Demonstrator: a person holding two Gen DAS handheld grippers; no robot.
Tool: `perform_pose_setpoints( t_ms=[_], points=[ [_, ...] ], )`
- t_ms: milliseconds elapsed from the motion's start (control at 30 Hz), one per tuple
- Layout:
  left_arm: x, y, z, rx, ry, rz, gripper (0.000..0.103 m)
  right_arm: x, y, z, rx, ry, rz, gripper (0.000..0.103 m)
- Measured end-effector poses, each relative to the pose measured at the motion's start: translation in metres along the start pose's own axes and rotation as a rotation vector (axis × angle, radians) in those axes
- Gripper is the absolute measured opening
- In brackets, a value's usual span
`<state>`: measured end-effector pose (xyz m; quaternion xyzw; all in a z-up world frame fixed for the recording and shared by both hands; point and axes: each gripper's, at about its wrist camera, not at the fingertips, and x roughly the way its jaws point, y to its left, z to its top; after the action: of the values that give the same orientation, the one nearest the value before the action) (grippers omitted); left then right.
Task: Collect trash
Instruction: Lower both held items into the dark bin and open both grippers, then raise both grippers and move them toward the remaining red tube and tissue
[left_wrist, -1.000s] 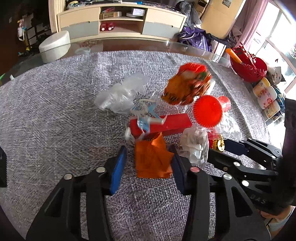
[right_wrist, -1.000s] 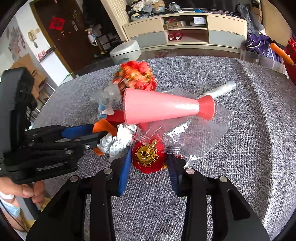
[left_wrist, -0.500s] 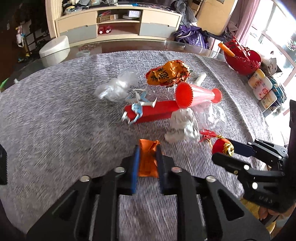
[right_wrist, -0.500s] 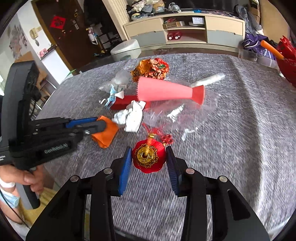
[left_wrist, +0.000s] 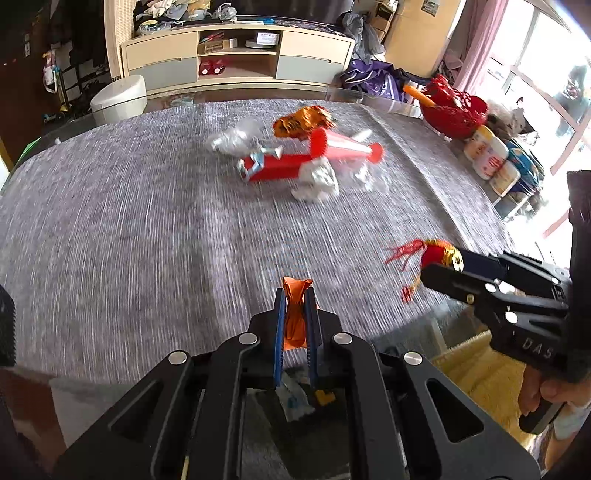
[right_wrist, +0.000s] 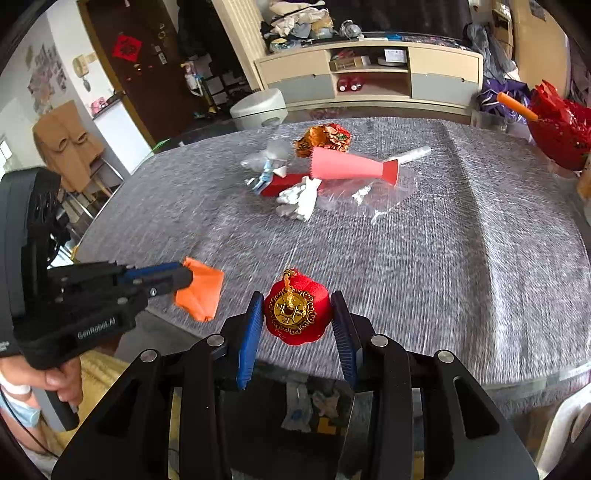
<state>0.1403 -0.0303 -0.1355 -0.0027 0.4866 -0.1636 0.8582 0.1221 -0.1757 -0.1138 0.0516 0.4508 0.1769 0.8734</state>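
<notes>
The left gripper (left_wrist: 295, 317) is clamped on a crumpled orange paper scrap (left_wrist: 294, 314) and the right gripper (right_wrist: 297, 325) grips a round red fabric ornament with a gold coin (right_wrist: 295, 310), both over the near edge of the grey woven-cloth surface (right_wrist: 461, 258). The remaining trash pile (right_wrist: 325, 177) lies toward the far edge, before a beige cabinet (right_wrist: 369, 77)

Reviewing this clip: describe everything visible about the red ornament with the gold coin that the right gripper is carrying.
The red ornament is a plump, lobed cushion of what looks like red fabric, with a gold coin-like medallion on its face and a gold loop on top. The left wrist view shows red tassel strands trailing from it. The right gripper holds it by its sides between blue pads, face toward the camera, above the near edge of the grey table. Only the pads seem to touch it.
</notes>
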Motion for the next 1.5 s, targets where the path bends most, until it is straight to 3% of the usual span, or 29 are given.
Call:
perform_pose_setpoints(
  t_ms=[333, 833, 1033, 1267, 1367, 1500],
  points=[
    [-0.018, -0.015, -0.061, 0.006, 0.028, -0.015, 0.008, -0.008, 0.007, -0.049, 0.025, 0.053, 0.010, 0.038],
    [0.032, -0.020, -0.152, -0.030, 0.192, -0.064, 0.009, 0.049, -0.011, -0.131, 0.144, 0.258, 0.006, 0.038],
    [0.043, -0.020, -0.160, -0.032, 0.222, -0.081, 0.009, 0.060, -0.010, -0.137, 0.142, 0.296, 0.004, 0.038],
    [0.050, -0.017, -0.160, -0.052, 0.248, -0.080, 0.021, 0.065, -0.014, -0.136, 0.150, 0.310, -0.031, 0.039],
    [0.050, -0.014, -0.158, -0.061, 0.250, -0.075, 0.027, 0.065, -0.017, -0.134, 0.161, 0.306, -0.036, 0.063],
    [0.047, -0.013, -0.154, -0.056, 0.243, -0.067, 0.035, 0.060, -0.023, -0.127, 0.177, 0.288, -0.037, 0.064]
  ],
)
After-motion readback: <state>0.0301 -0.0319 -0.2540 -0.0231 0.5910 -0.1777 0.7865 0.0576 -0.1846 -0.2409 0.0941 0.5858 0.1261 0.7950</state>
